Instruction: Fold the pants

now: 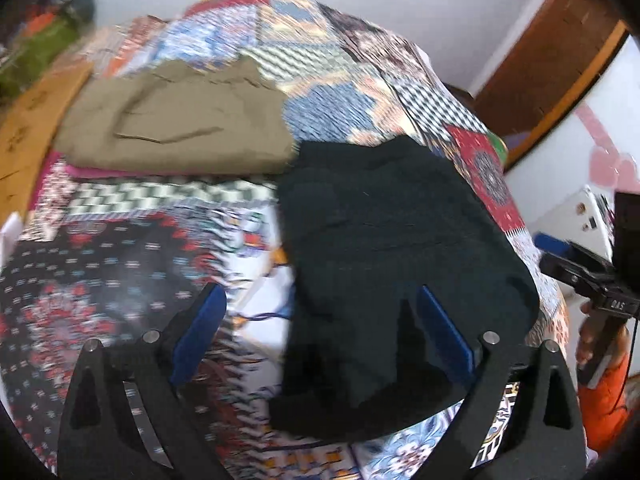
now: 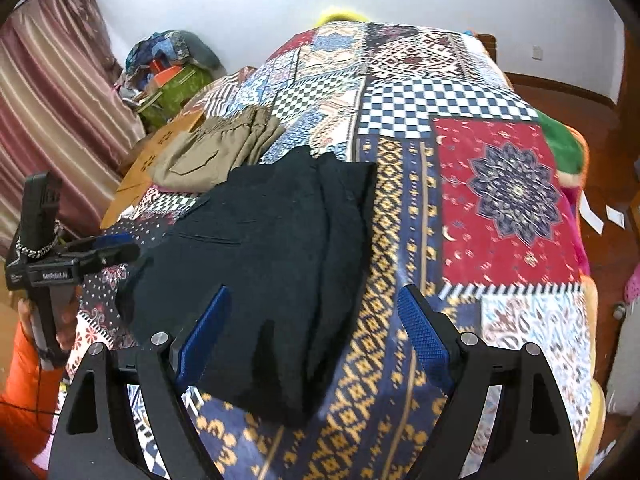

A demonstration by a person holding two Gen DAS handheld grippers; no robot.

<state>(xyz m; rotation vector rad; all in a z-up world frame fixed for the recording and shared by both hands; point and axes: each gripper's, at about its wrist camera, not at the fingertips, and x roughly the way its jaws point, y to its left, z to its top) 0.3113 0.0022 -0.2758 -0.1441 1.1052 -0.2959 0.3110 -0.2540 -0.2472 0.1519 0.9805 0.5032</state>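
Folded dark pants (image 1: 392, 248) lie on the patchwork bedspread (image 1: 120, 264); they also show in the right wrist view (image 2: 272, 248). My left gripper (image 1: 320, 304) is open and empty, hovering above the pants' near left edge. My right gripper (image 2: 314, 304) is open and empty, above the pants' near right edge. The right gripper (image 1: 576, 268) shows at the right edge of the left wrist view, and the left gripper (image 2: 116, 250) at the left of the right wrist view. Folded khaki pants (image 1: 176, 128) lie beyond the dark pair, also seen in the right wrist view (image 2: 216, 152).
The bedspread (image 2: 500, 200) covers a bed. A wooden board (image 1: 28, 128) lies along its left side. A pile of bags (image 2: 168, 76) and a striped curtain (image 2: 48, 120) stand at the left. A wooden door frame (image 1: 552, 52) is at the right.
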